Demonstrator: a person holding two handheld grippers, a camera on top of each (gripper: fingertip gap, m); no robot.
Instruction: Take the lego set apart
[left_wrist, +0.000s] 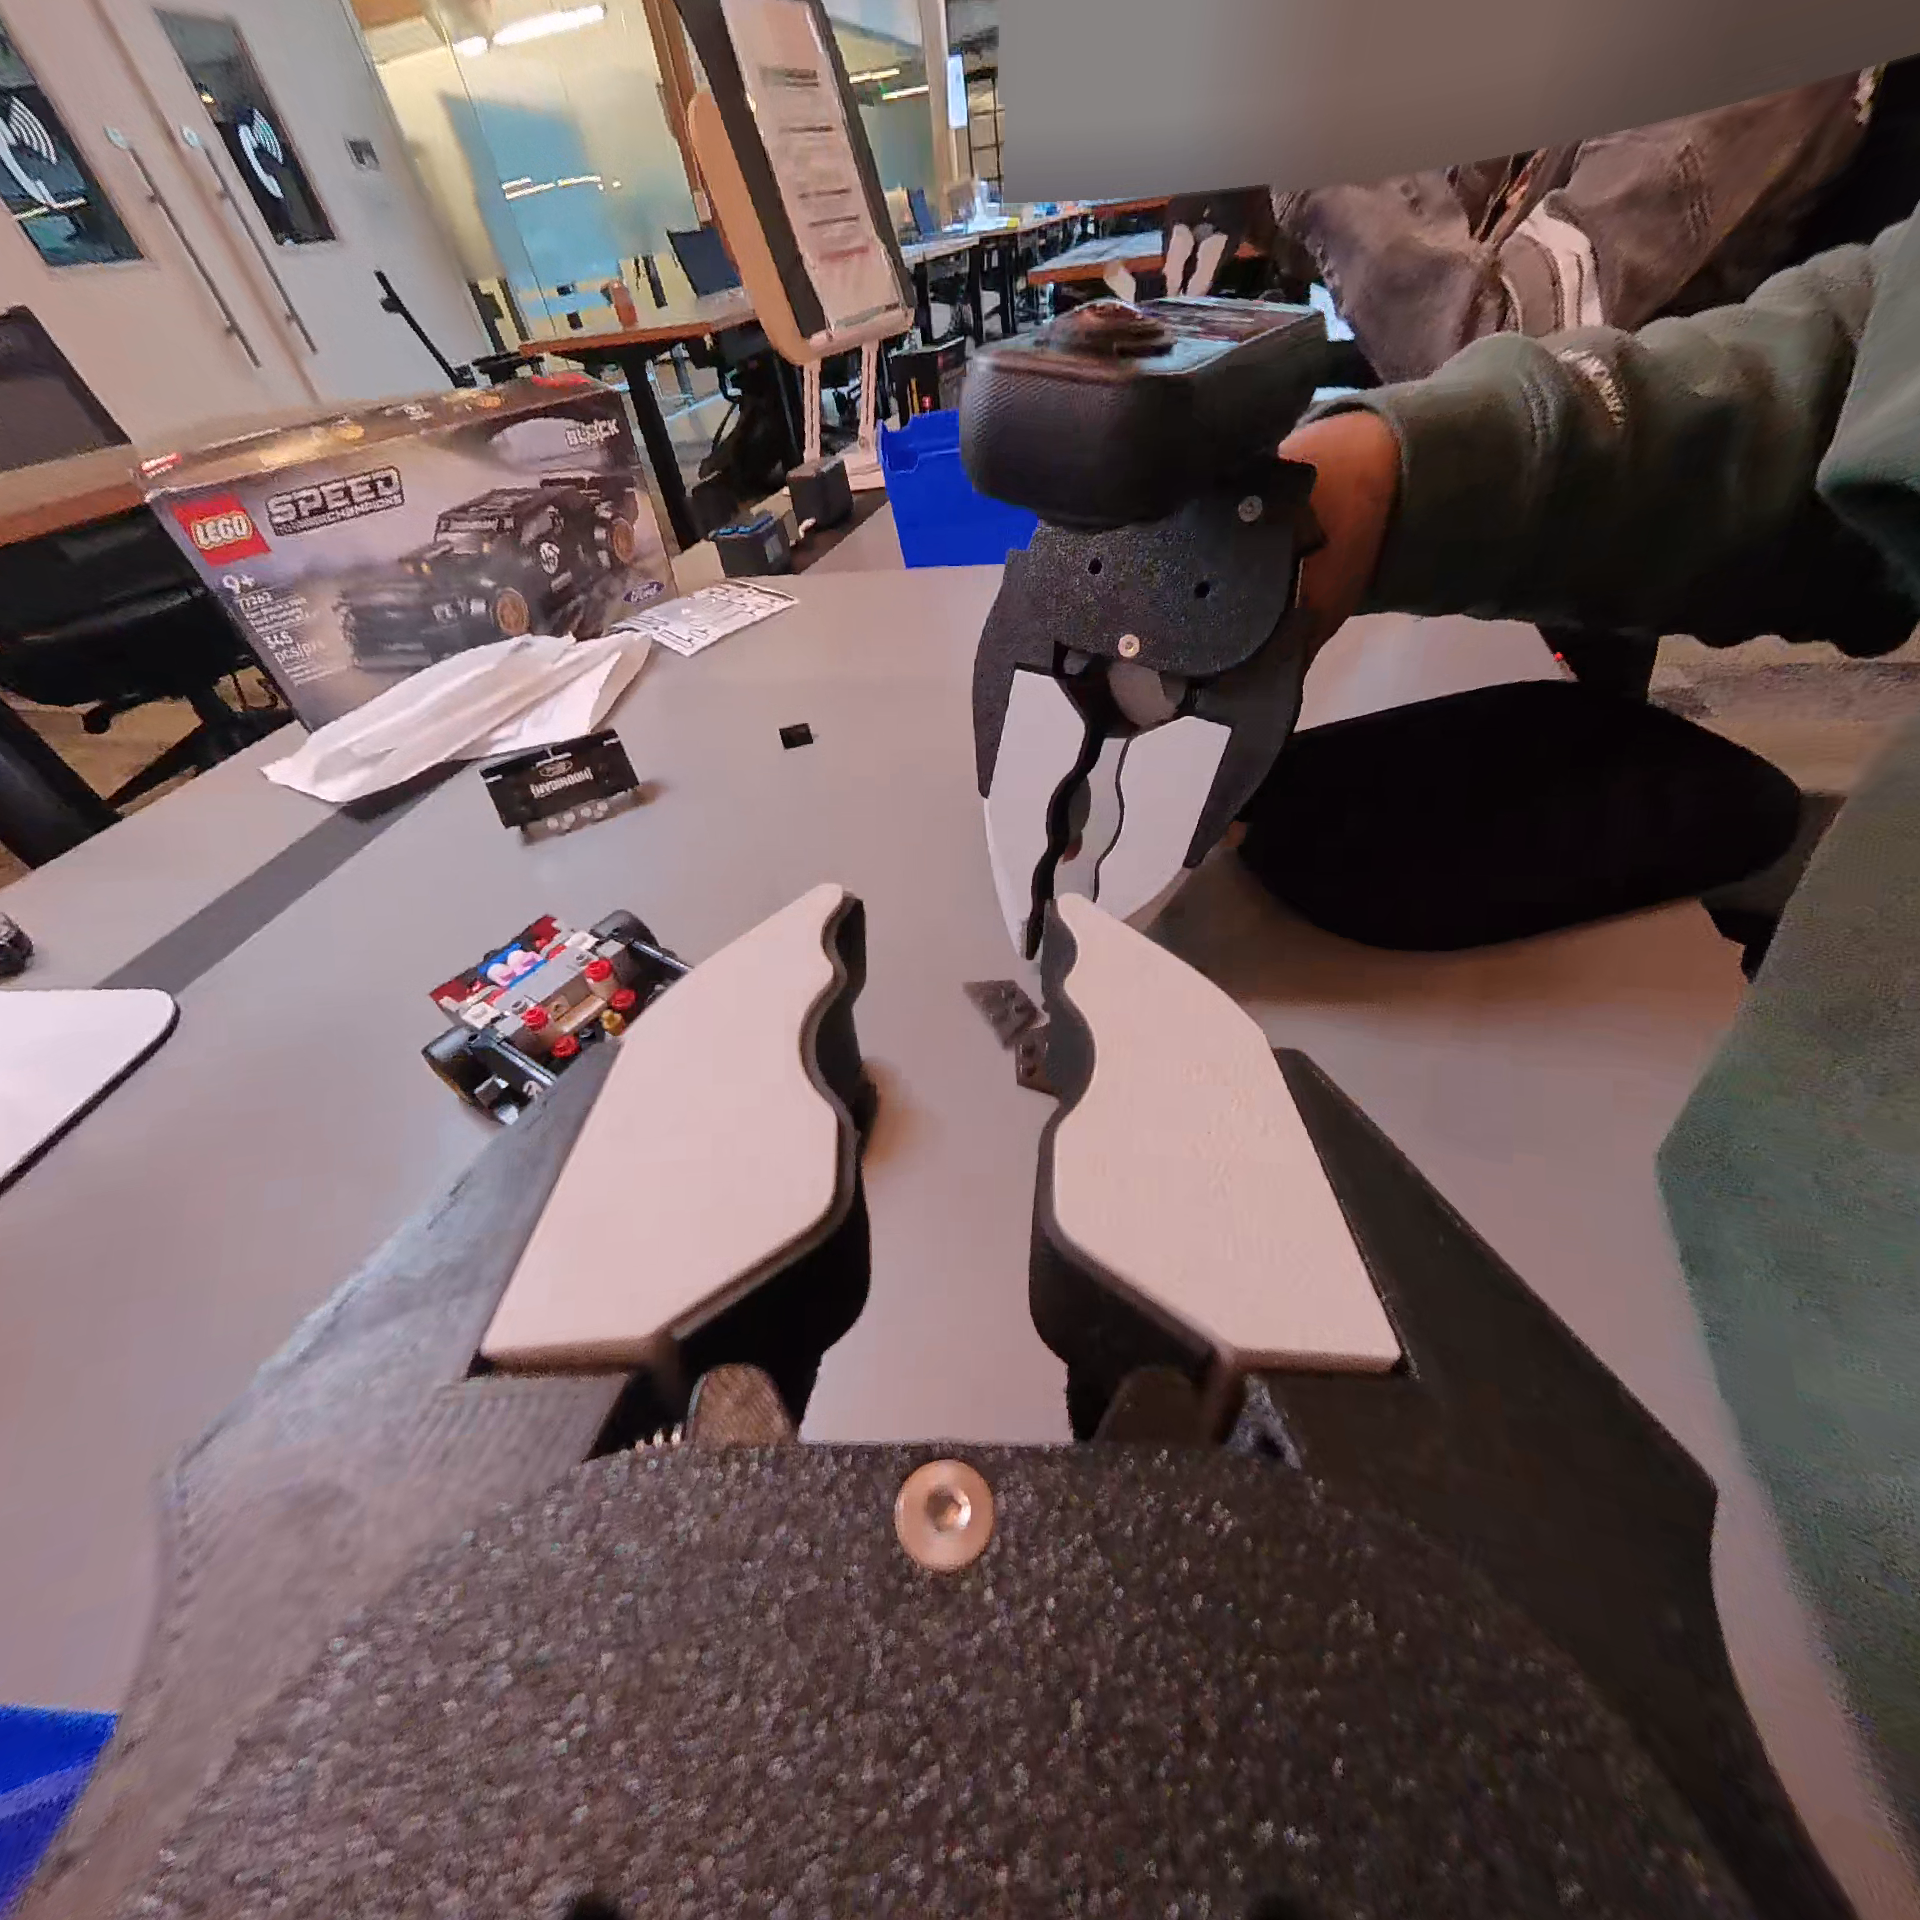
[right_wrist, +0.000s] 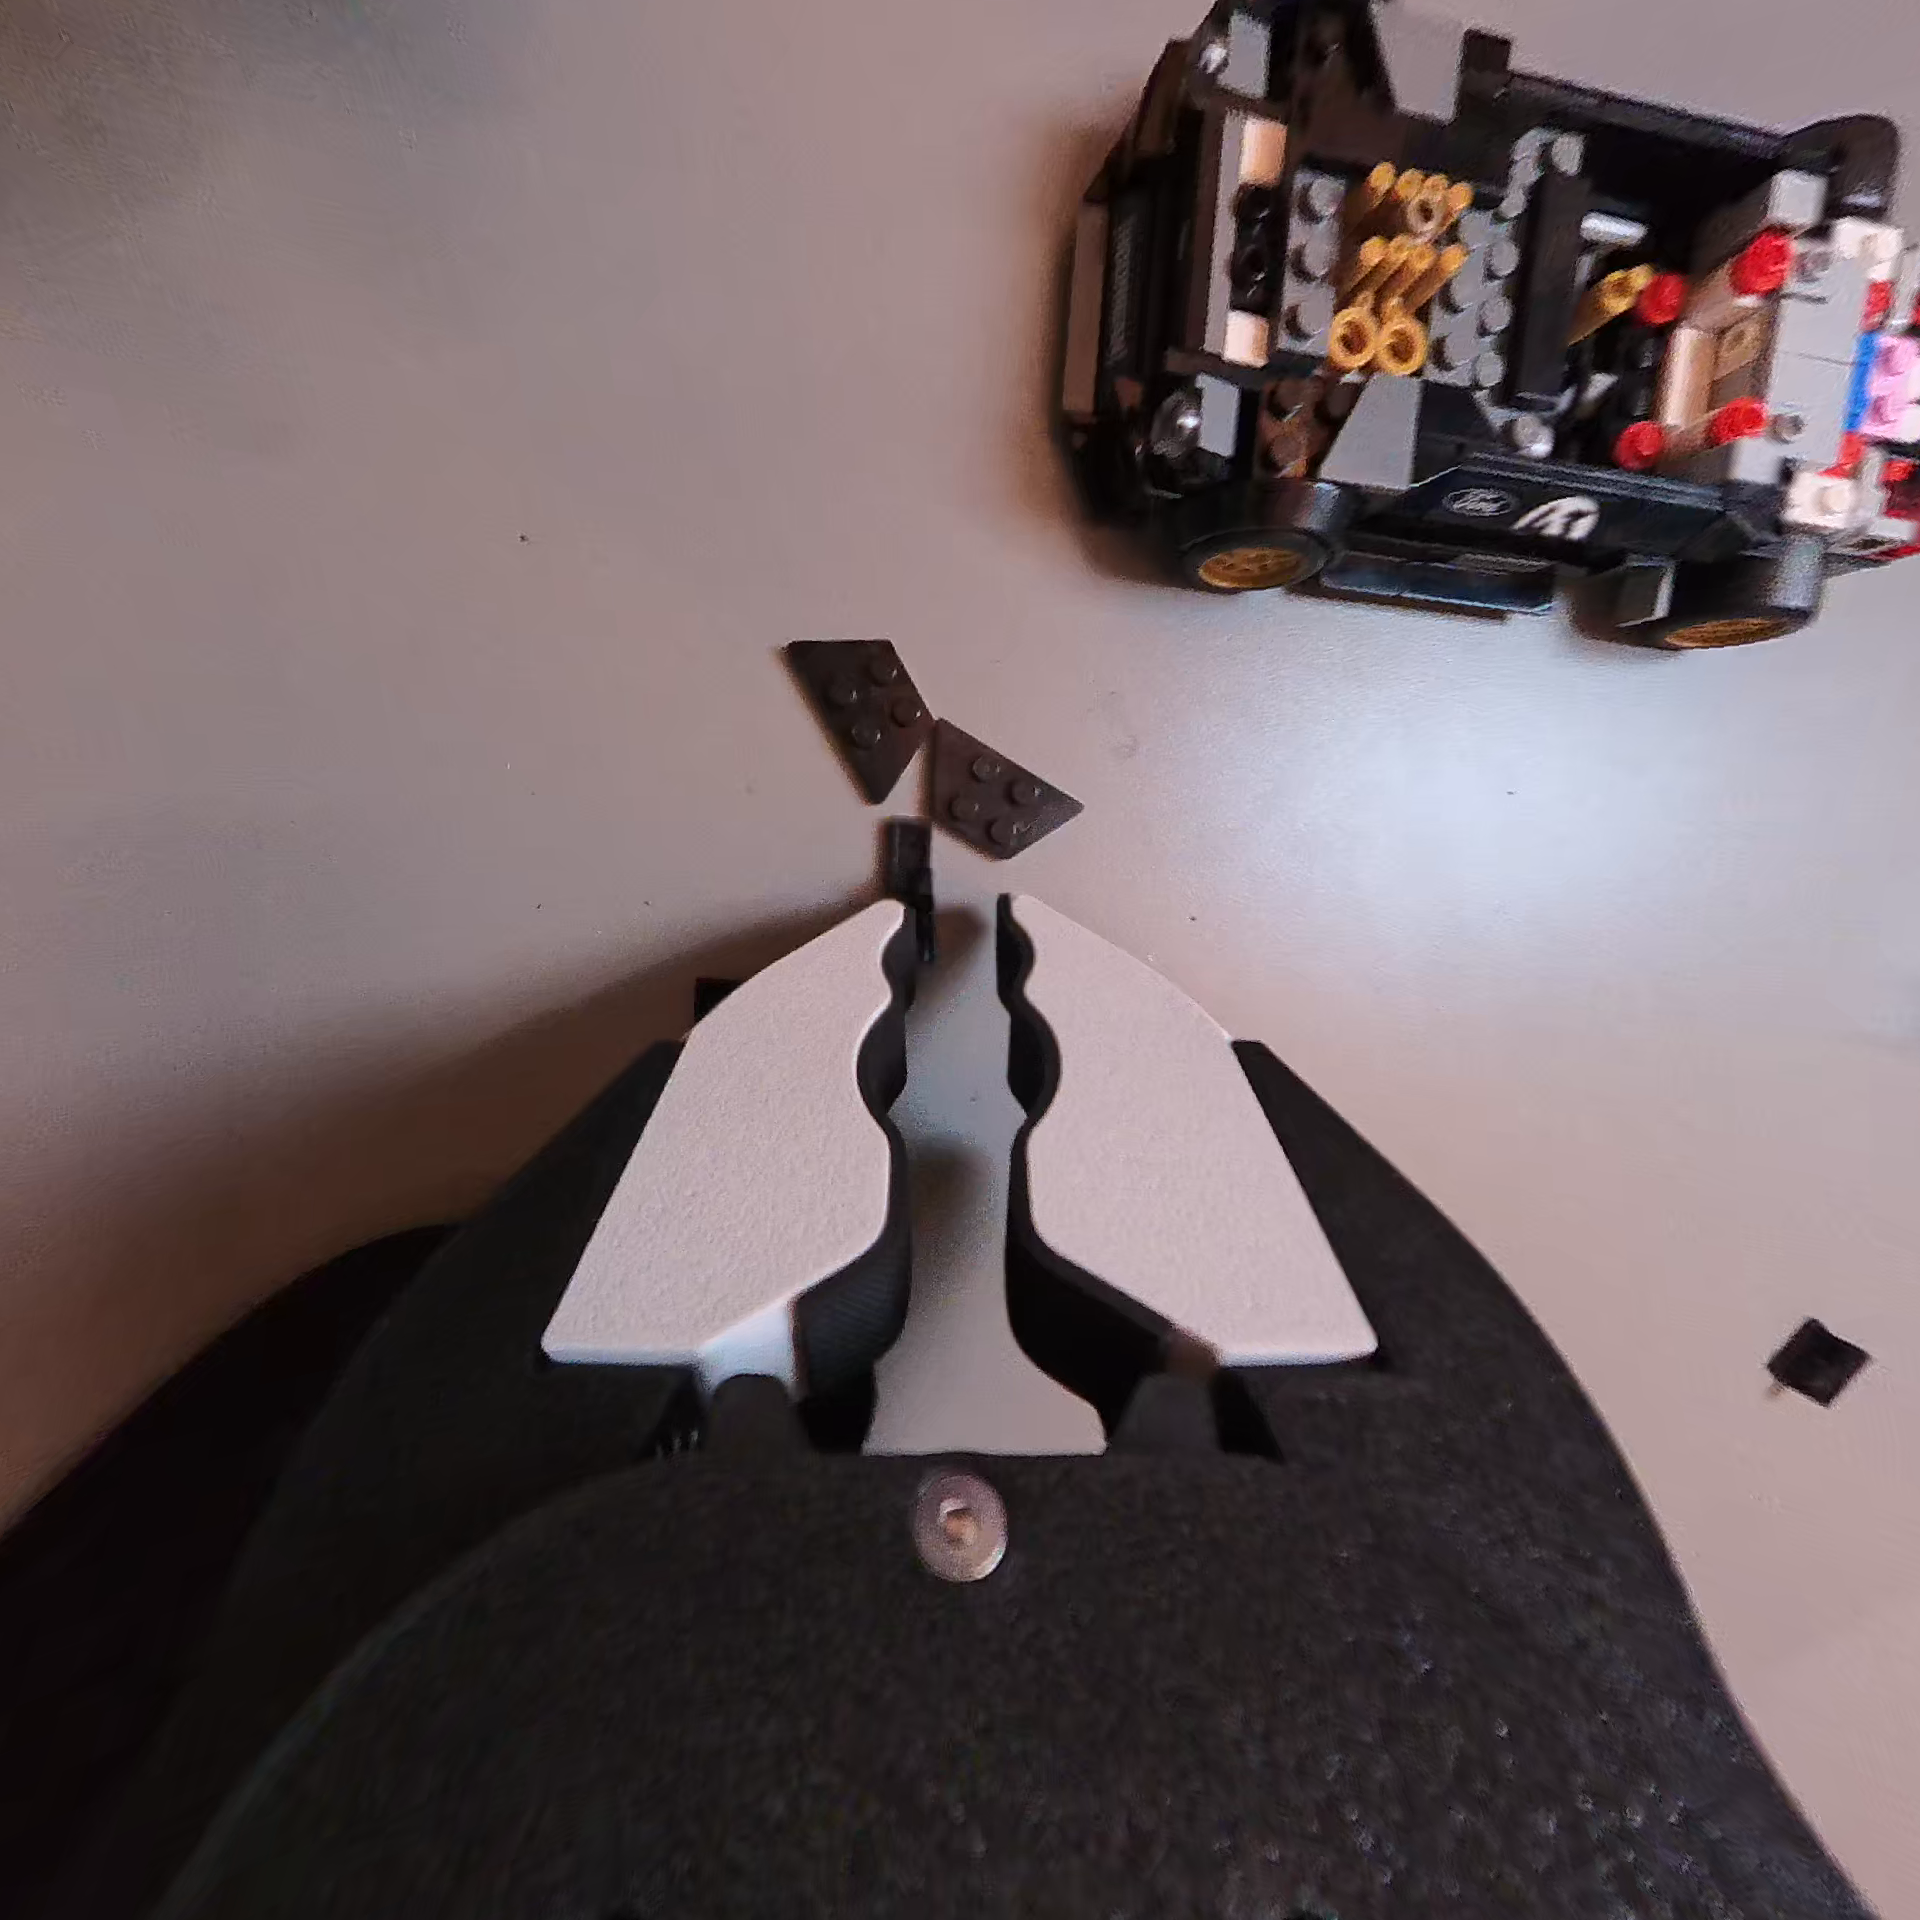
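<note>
The partly stripped black lego car (right_wrist: 1486, 384) stands on the grey table (right_wrist: 416, 416) at the far right; it also shows in the left wrist view (left_wrist: 551, 1013), left of my left gripper. Two dark wedge plates (right_wrist: 857, 712) (right_wrist: 992, 795) lie loose just ahead of my right gripper (right_wrist: 954, 914). Its jaws stand apart. A small blurred black piece (right_wrist: 906, 868) sits at the left fingertip, with a gap to the right pad. My left gripper (left_wrist: 956, 914) is open and empty, low over the table, with a wedge plate (left_wrist: 1003, 1003) by its right finger. The right gripper (left_wrist: 1062, 904) points down beside it.
The lego box (left_wrist: 416, 540), a white paper bag (left_wrist: 468, 707) and a black printed panel (left_wrist: 561, 779) lie at the far left. A small black tile (right_wrist: 1816, 1361) lies alone on the table. A blue bin (left_wrist: 935, 499) stands behind. A person's green sleeve (left_wrist: 1662, 468) fills the right. The tips of one gripper are about 15 cm away from the tips of the other. The right tips stand about 20 cm off the small black tile (right_wrist: 1816, 1361). The left camera catches it too, in the left wrist view (left_wrist: 798, 734).
</note>
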